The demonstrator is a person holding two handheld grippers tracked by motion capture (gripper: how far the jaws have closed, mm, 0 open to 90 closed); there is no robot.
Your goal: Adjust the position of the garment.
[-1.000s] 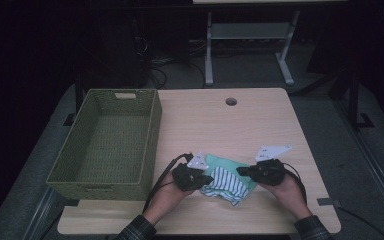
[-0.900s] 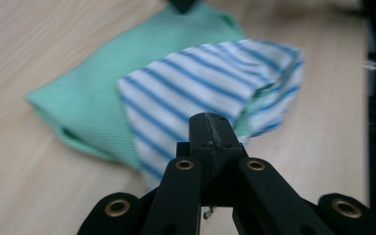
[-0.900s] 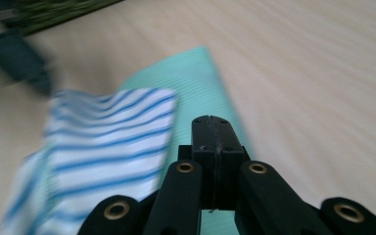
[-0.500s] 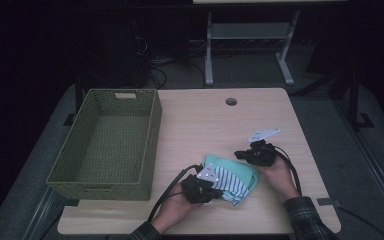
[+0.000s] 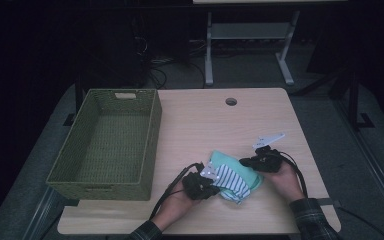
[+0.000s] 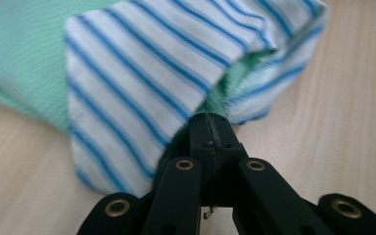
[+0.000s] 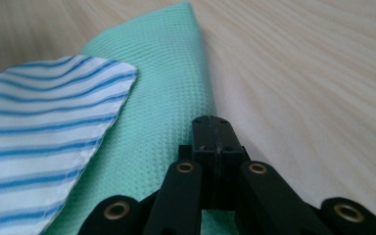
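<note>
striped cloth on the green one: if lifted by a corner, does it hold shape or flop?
Likely flops: the striped cloth already folds and drapes over the green cloth beneath it. Probably light, being thin woven fabric. Pushed, it would more likely bunch than slide, and may drag the green one along the table.

A folded cloth (image 5: pixel 235 177) (mint-green waffle weave on one face, white with blue stripes on the other) lay on the table (image 5: pixel 205 125), its striped flap turned over the green.

Bare tabletop (image 5: pixel 205 130) beyond cloths (image 5: pixel 232 177) passable; wicker basket (image 5: pixel 107 145) walls off left side.
</note>
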